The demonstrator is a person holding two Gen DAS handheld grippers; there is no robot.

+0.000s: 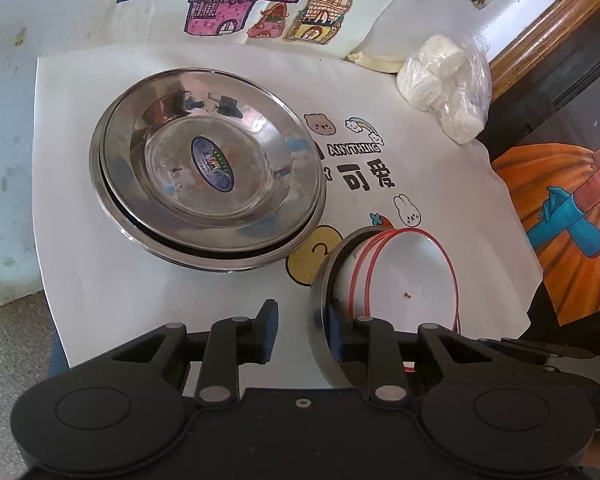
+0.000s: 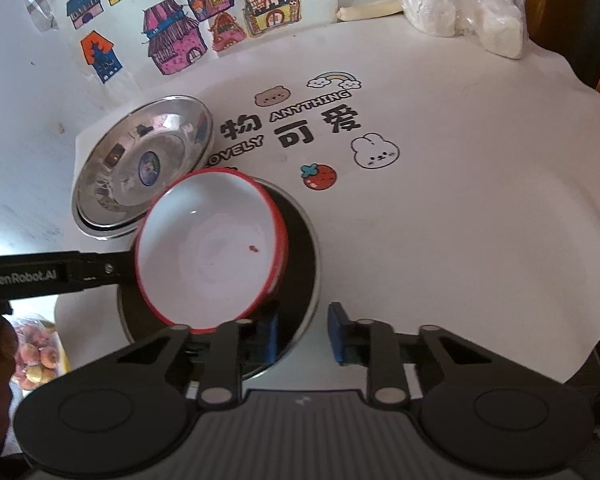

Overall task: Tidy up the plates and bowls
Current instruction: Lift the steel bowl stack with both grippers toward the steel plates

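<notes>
From the left wrist view, the left claw [image 1: 302, 332] stands partly open with nothing between its blue pads; its right finger [image 1: 336, 334] lies against the outside of a steel bowl [image 1: 320, 300], so whether it has any hold there cannot be told. That steel bowl is tilted up on edge just ahead and to the right of the claw, and a white bowl with a red rim [image 1: 408, 280] is nested inside it. Ahead and to the left of the claw, a stack of steel plates [image 1: 208, 168] rests flat on a white printed cloth [image 1: 220, 308] spread over the counter [image 1: 8, 120]; the top plate sits a little off centre on the one below. Far ahead to the right lies a clear bag of white lumps [image 1: 444, 84]. From the right wrist view, the right claw [image 2: 302, 334] is open and holds nothing; its left finger [image 2: 270, 336] lies over the inside of the steel bowl [image 2: 300, 240], its right finger [image 2: 336, 332] over bare cloth [image 2: 460, 220]. The white bowl [image 2: 208, 248] stands tilted inside the steel bowl, just ahead and left of the claw, with the left claw's black arm [image 2: 52, 274] reaching in from the left to its rim. The plates [image 2: 140, 168] lie beyond the bowls, ahead to the left. The bag [image 2: 460, 4] sits far ahead to the right.
</notes>
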